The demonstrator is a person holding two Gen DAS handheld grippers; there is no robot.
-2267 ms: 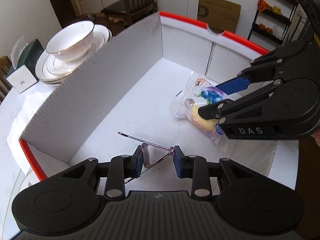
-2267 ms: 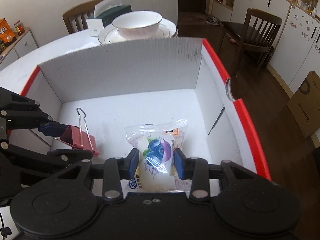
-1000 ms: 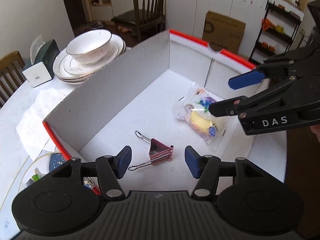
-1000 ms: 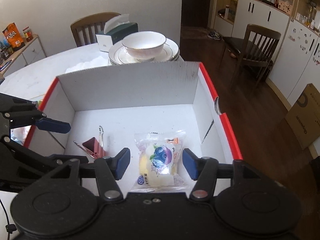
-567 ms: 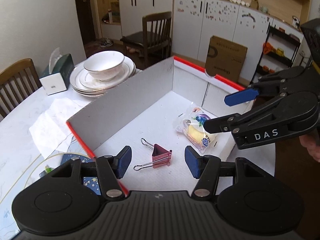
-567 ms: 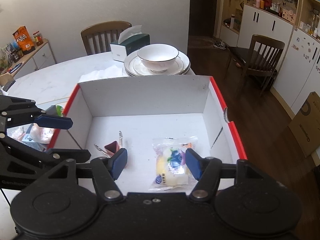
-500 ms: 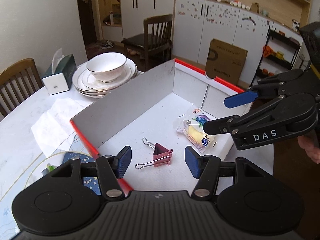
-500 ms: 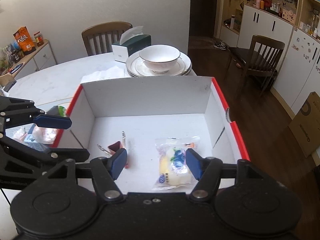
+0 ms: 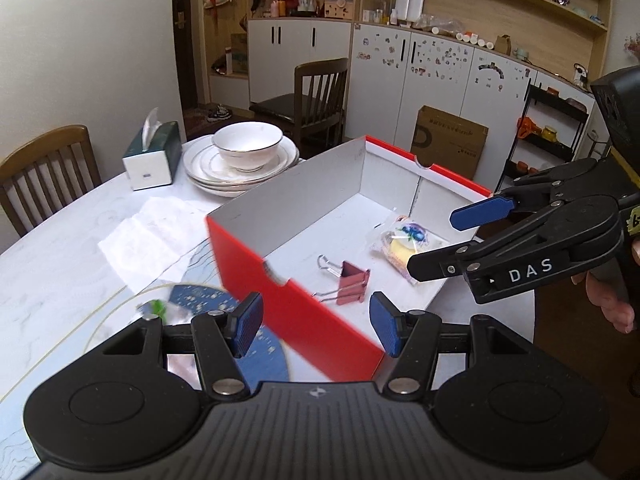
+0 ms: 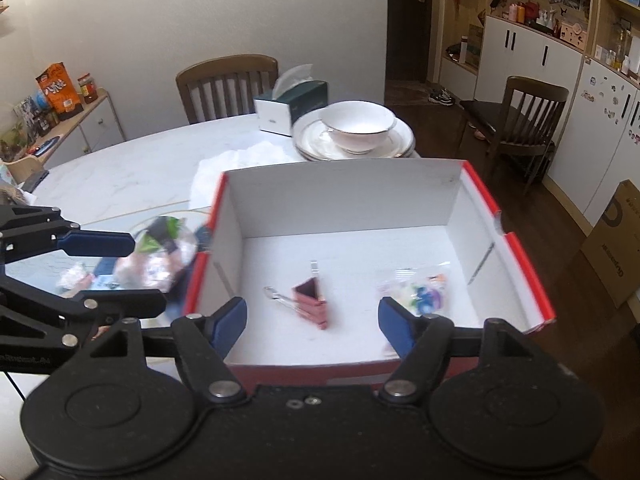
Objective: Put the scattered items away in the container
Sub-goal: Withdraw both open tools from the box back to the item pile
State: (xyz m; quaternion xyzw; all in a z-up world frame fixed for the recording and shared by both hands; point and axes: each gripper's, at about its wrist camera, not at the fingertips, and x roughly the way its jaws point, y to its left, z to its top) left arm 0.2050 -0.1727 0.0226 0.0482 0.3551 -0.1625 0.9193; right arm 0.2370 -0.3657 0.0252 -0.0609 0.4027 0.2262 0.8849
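both hand-held tools hang empty above the red-and-white cardboard box [image 9: 296,312]: the left gripper [image 9: 316,330] has its jaws apart, and the right gripper [image 10: 312,322] has just been widening its jaws, with nothing between them. ahead of both, the pink metal binder clip [image 9: 352,282] and the clear plastic snack packet [image 9: 404,242] lie on the box floor. risk: the box's near wall stands just under the left fingers, and a low sweep toward the blurred wrapped items [image 10: 160,252] beside the left gripper could shove the box. farther off stand a white bowl on stacked plates [image 9: 246,152] and a green tissue box [image 9: 154,156].
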